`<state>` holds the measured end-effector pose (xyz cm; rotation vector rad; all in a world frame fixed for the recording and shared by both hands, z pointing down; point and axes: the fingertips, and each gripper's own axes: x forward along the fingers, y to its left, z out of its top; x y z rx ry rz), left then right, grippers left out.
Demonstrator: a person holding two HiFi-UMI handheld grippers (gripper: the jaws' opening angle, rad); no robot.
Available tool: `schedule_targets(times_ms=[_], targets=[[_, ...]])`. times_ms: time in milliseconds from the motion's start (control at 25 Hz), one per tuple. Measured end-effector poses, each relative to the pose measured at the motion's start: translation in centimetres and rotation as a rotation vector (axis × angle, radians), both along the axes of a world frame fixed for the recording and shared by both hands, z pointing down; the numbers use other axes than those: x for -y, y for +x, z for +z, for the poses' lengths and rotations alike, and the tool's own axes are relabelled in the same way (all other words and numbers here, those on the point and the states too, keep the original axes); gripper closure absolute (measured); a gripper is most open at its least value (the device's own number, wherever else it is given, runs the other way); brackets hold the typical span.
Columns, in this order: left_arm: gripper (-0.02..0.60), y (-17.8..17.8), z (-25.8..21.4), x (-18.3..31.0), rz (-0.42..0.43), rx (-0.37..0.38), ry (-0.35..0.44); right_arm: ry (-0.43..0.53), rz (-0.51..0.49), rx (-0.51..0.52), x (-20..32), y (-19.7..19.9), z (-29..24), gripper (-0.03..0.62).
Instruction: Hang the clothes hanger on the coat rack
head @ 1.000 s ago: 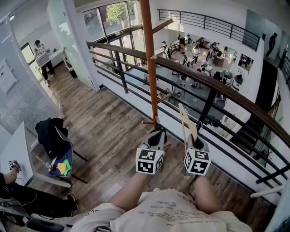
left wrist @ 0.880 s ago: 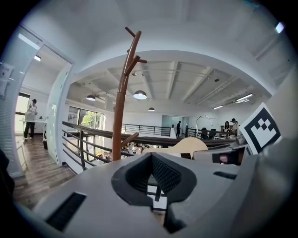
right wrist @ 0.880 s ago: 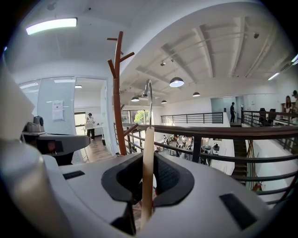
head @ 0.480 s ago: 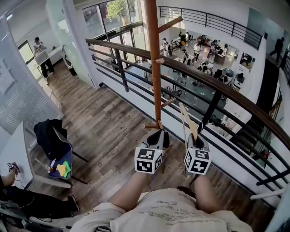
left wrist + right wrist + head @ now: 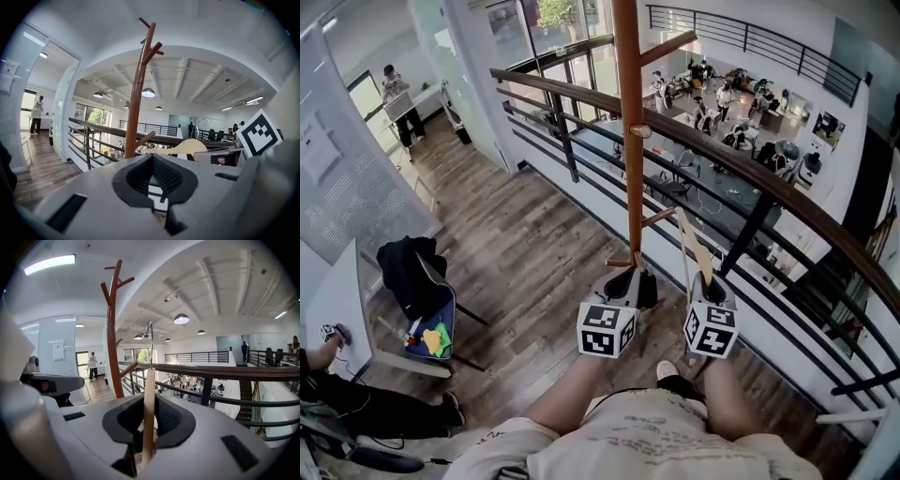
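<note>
The coat rack [image 5: 628, 122] is a tall brown wooden pole with slanted pegs, standing just before the balcony railing. My right gripper [image 5: 708, 281] is shut on the pale wooden clothes hanger [image 5: 689, 244], which stands upright. Seen edge-on in the right gripper view, the hanger [image 5: 149, 413] runs up between the black pads to its metal hook [image 5: 150, 333], right of the pole [image 5: 111, 348]. My left gripper [image 5: 628, 277] sits close to the pole's foot, its jaws slightly apart with nothing between them. In the left gripper view the pole [image 5: 133, 117] rises ahead and the hanger [image 5: 183, 147] shows to the right.
A dark-railed balcony railing [image 5: 750, 178] with a wooden top runs diagonally behind the rack, with an atrium full of people below. A chair with a black jacket [image 5: 412, 281] stands at the left. A seated person's legs [image 5: 356, 408] lie at the lower left.
Both grippers, with the hanger, have drawn a little nearer to the rack's pole. The right gripper's hold on the hanger is the same.
</note>
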<state>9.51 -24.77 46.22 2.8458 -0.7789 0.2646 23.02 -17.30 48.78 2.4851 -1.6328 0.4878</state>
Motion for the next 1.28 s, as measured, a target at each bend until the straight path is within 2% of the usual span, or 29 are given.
schedule_targets(times_ms=[240, 1040, 1280], targets=[[0.58, 1.9, -0.4, 1.1, -0.018, 0.003, 0.007, -0.009, -0.021, 0.006, 2.1, 2.3, 0.0, 0.542], [0.579, 2.2, 0.0, 4.6, -0.217, 0.034, 0.013, -0.036, -0.188, 0.0, 9.3, 4.7, 0.9, 0.542], [0.579, 2.8, 0.4, 5.0, -0.241, 0.03, 0.001, -0.044, -0.219, -0.003, 10.2, 5.0, 1.8, 0.542]])
